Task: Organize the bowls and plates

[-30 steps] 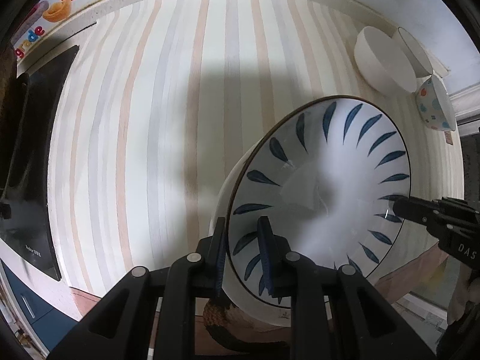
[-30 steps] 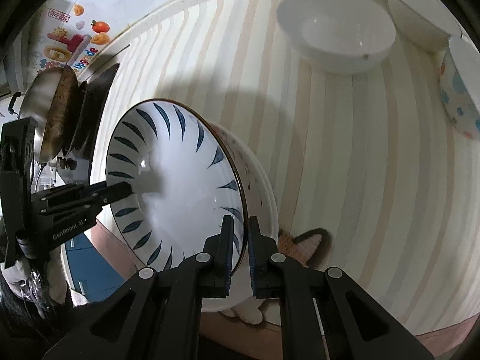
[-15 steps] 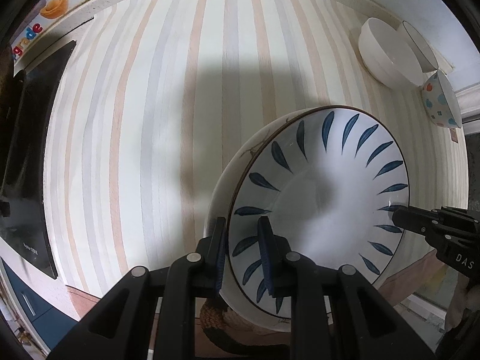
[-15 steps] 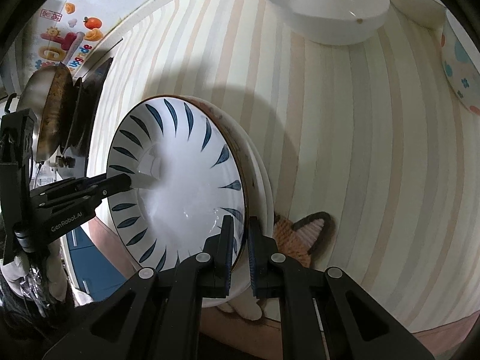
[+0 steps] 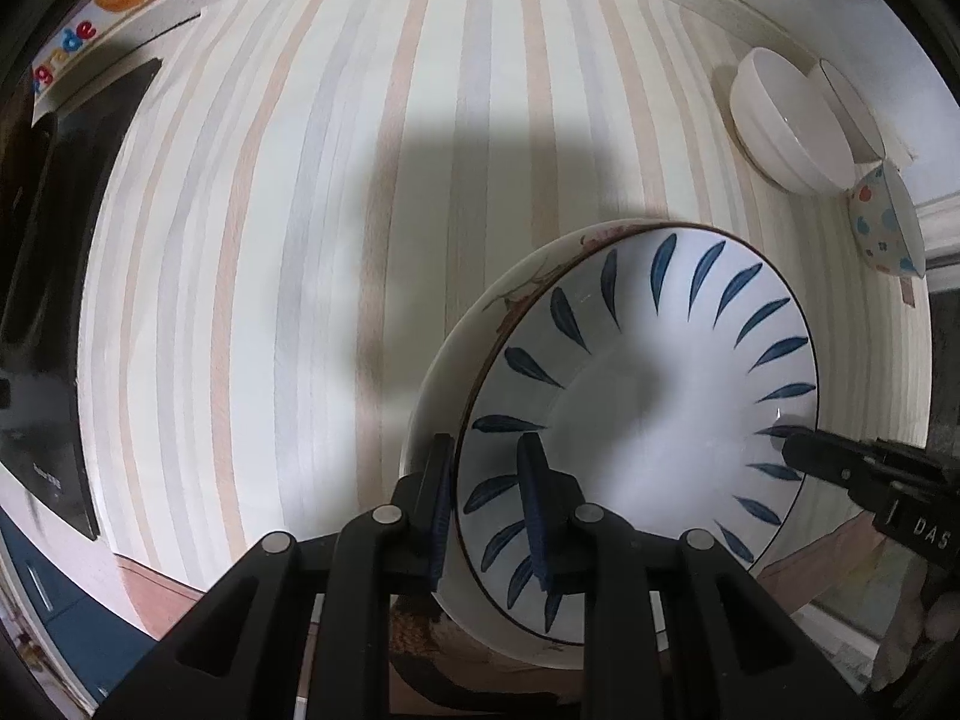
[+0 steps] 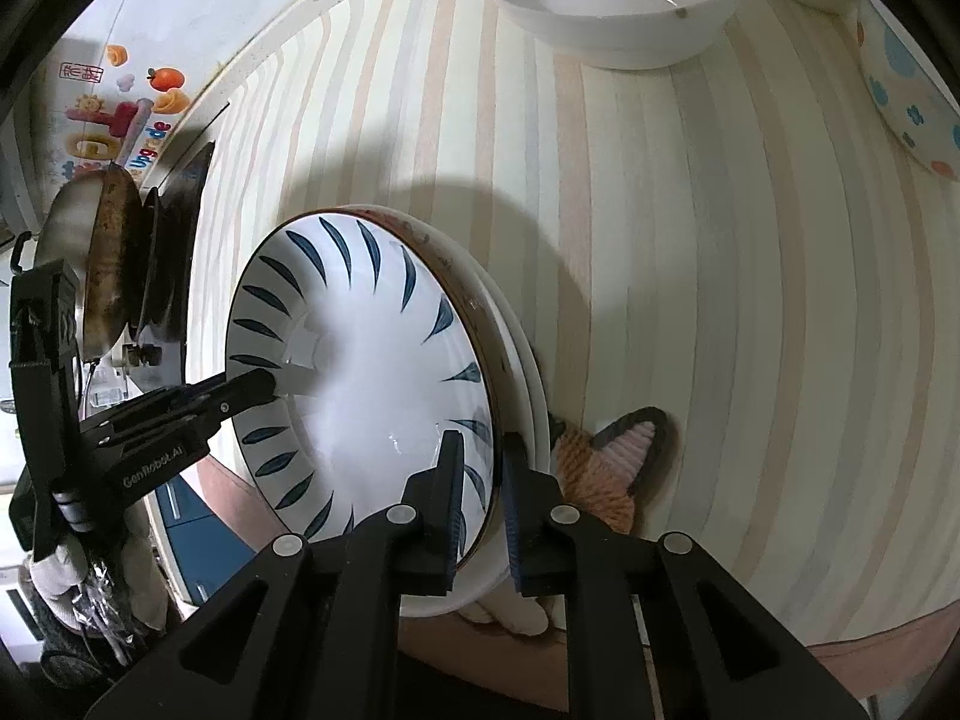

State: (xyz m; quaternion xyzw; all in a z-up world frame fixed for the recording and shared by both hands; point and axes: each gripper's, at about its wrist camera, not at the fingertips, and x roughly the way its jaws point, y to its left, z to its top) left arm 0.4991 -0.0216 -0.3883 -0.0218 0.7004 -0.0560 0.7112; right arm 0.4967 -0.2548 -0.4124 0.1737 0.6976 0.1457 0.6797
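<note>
A white plate with blue leaf marks (image 5: 648, 408) (image 6: 360, 372) lies on a stack of plates; a flower-edged plate (image 5: 516, 294) shows under it, with a white plate rim (image 6: 531, 372) below. My left gripper (image 5: 485, 444) points down and is shut on the near rim of the blue-leaf plate. In the right wrist view the left gripper (image 6: 264, 384) reaches in from the left. My right gripper (image 6: 480, 438) straddles the opposite rim; its jaws are opening slightly, with the rim still between the pads. The left wrist view shows the right gripper (image 5: 798, 450) at the plate's right edge.
A white bowl (image 5: 786, 126) (image 6: 612, 6), a second white bowl (image 5: 852, 102) and a spotted bowl (image 5: 882, 228) (image 6: 906, 96) stand at the back right of the striped counter (image 5: 300, 240). A pan (image 6: 108, 258) and black stove (image 5: 48, 276) are left. A cat-shaped mat (image 6: 606, 462) lies under the stack.
The blue-leaf plate has sunk and settled onto the plates beneath it. The gap between the right gripper's fingers has widened a little. Both hands have stayed nearly in place.
</note>
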